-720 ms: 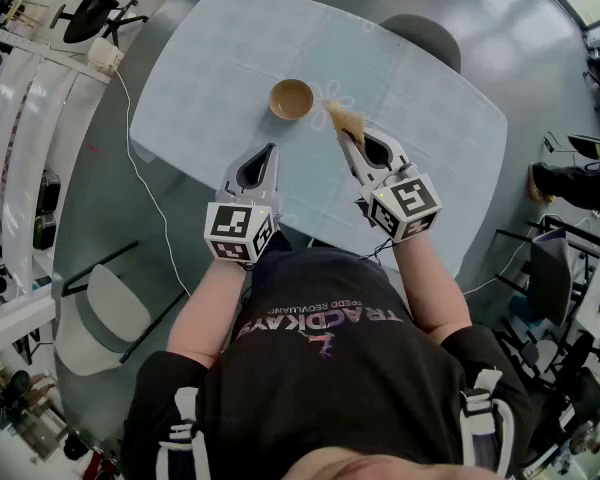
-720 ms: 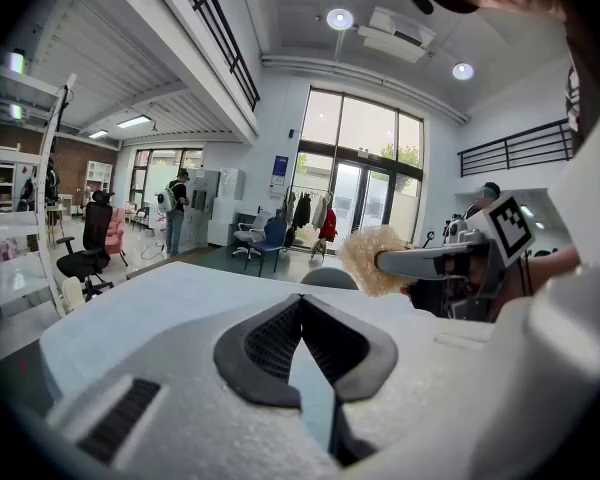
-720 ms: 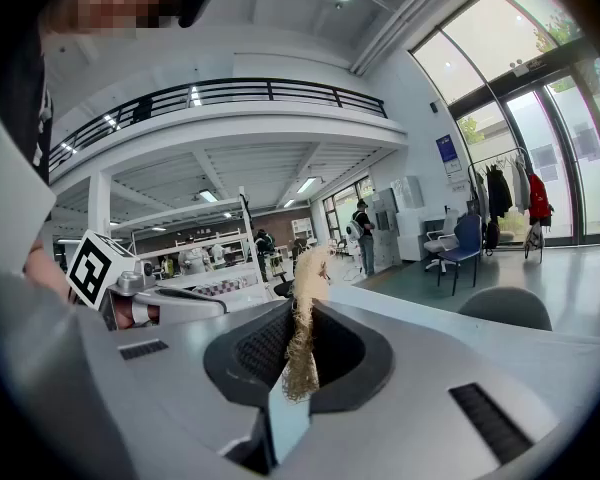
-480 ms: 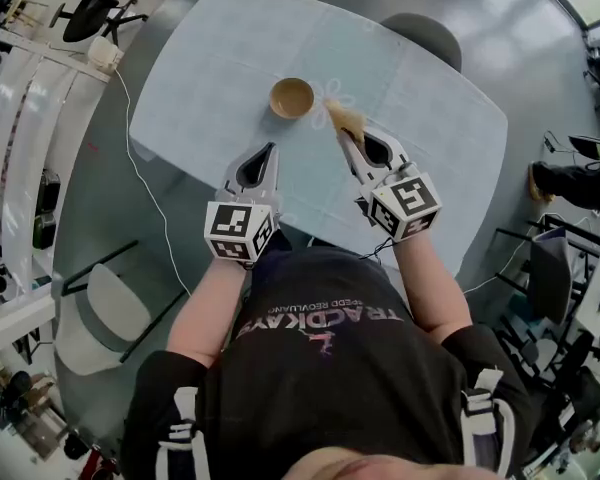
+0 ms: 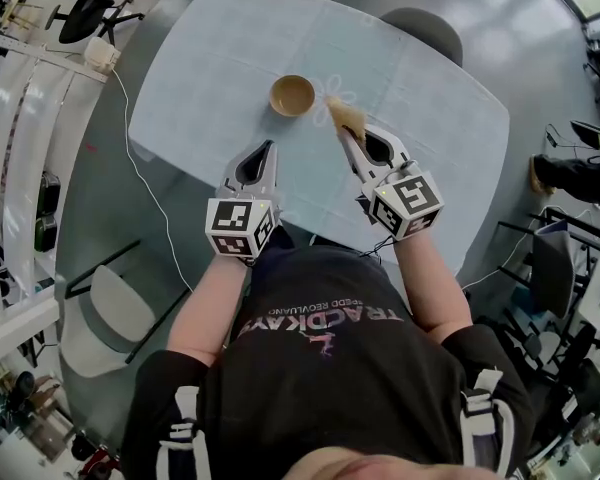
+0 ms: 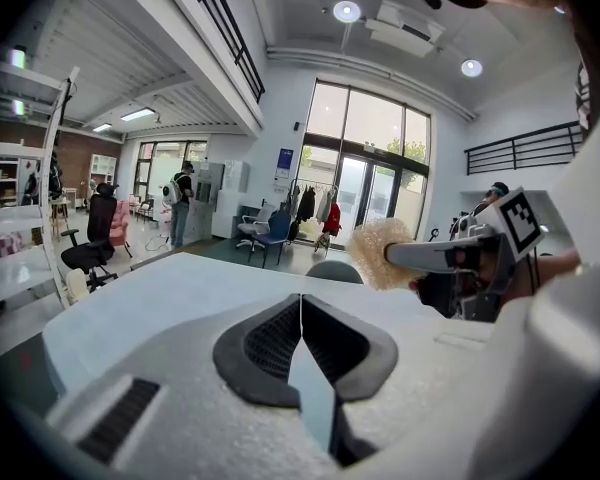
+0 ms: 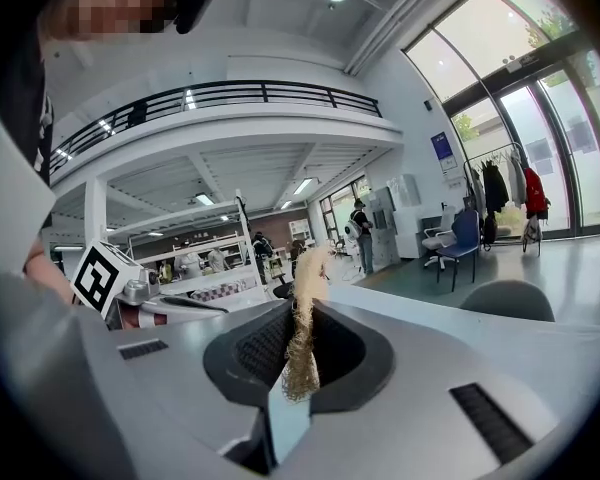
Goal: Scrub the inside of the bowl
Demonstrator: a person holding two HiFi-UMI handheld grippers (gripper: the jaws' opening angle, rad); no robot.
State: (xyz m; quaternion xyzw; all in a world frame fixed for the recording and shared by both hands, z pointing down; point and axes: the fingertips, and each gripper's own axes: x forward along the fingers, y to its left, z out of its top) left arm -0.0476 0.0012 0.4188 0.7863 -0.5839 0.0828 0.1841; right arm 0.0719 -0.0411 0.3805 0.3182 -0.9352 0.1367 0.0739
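Observation:
A small tan bowl (image 5: 293, 95) stands upright on the pale blue table (image 5: 210, 58), beyond both grippers. My right gripper (image 5: 343, 131) is shut on a tan fibrous scrubber (image 5: 345, 117), which sits just right of the bowl and apart from it. In the right gripper view the scrubber (image 7: 302, 338) is pinched between the closed jaws and sticks up past them. My left gripper (image 5: 271, 149) hovers nearer the table's front edge, below the bowl, shut with nothing in it (image 6: 301, 300). The left gripper view also shows the scrubber (image 6: 376, 253), but not the bowl.
A grey chair (image 5: 425, 28) is tucked in at the table's far side. A white cable (image 5: 145, 173) runs down the floor at the left, beside a light chair (image 5: 105, 318). White shelving (image 5: 20, 118) lines the left edge.

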